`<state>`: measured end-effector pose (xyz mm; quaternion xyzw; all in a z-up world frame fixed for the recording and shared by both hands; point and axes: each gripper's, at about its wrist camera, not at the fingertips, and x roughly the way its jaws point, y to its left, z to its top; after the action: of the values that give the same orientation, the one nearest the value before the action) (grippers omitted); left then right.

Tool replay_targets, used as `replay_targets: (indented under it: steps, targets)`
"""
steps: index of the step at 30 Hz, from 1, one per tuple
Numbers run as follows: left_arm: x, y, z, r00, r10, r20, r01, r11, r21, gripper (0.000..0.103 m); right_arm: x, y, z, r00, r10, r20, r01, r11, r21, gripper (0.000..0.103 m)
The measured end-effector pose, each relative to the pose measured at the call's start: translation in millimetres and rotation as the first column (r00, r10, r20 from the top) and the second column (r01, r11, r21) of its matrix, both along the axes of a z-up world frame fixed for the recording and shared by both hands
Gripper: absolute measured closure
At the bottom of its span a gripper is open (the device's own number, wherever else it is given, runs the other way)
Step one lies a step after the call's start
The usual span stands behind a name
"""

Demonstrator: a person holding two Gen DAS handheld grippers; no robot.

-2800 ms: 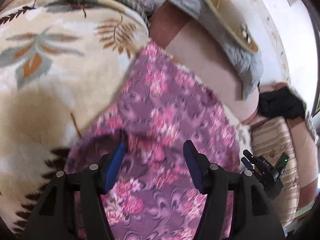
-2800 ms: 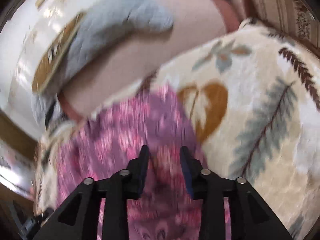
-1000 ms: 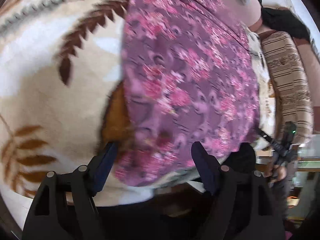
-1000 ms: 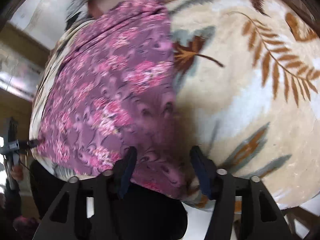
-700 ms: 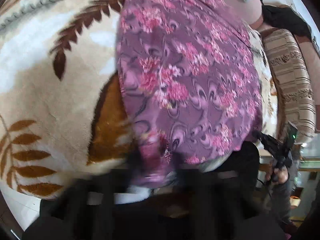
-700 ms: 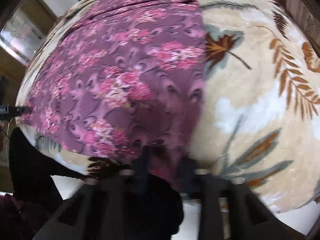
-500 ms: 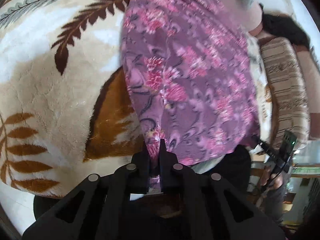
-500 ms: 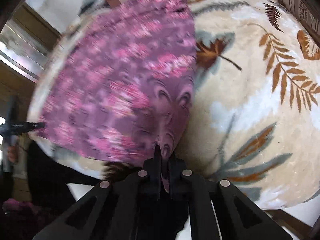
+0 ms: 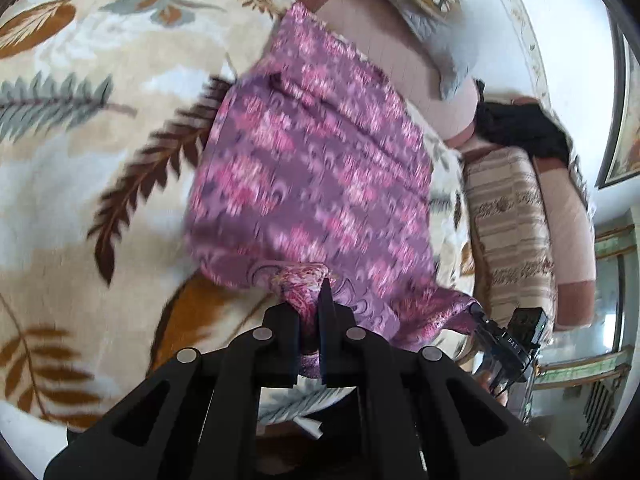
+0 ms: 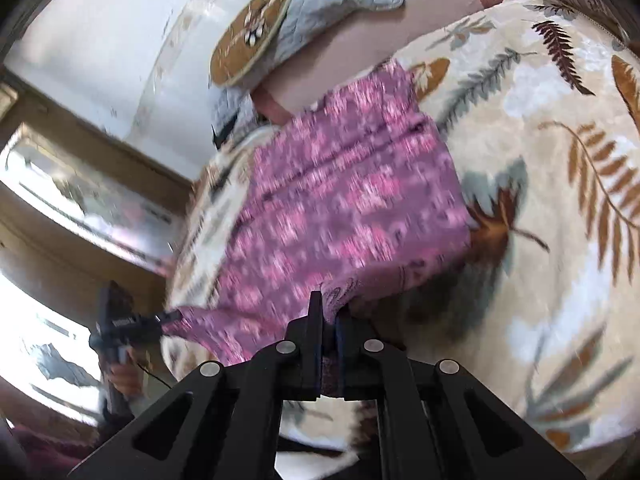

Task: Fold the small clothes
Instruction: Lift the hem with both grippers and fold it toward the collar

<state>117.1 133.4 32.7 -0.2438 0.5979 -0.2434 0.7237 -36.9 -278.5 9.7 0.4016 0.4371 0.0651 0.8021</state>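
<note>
Both hand-held grippers, open over the cloth a moment ago, have now clamped its near corners and begun lifting: the left hand-held gripper pinches the corner at 6 o'clock in its view, and the right hand-held gripper pinches the other near corner likewise. Most of the purple floral cloth lies spread on the leaf-print blanket, its far edge toward 12 o'clock. To fold cleanly, I'd carry both corners forward level and together, keeping the near hem taut, and lay them square on the far edge.
</note>
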Motion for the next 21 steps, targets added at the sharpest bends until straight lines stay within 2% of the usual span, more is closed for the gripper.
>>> replay_targets:
  steps: [4, 10, 14, 21]
  targets:
    - [32, 0, 6, 0.999, 0.039, 0.014, -0.039, 0.999, -0.029, 0.099, 31, -17, 4, 0.997, -0.065, 0.043, 0.064, 0.997, 0.040, 0.098]
    - [107, -9, 2, 0.994, 0.104, 0.020, -0.103, 0.993, -0.054, 0.099, 89, -49, -8, 0.981, -0.179, 0.077, 0.171, 0.981, 0.097, 0.098]
    - [169, -22, -7, 0.991, 0.135, 0.016, -0.133, 0.989, -0.069, 0.099, 134, -83, -32, 0.949, -0.310, 0.058, 0.296, 0.940, 0.169, 0.098]
    - [261, -62, -23, 0.989, 0.145, 0.005, -0.145, 0.989, -0.020, 0.099, 206, -117, -75, 0.923, -0.384, -0.022, 0.380, 0.902, 0.206, 0.098]
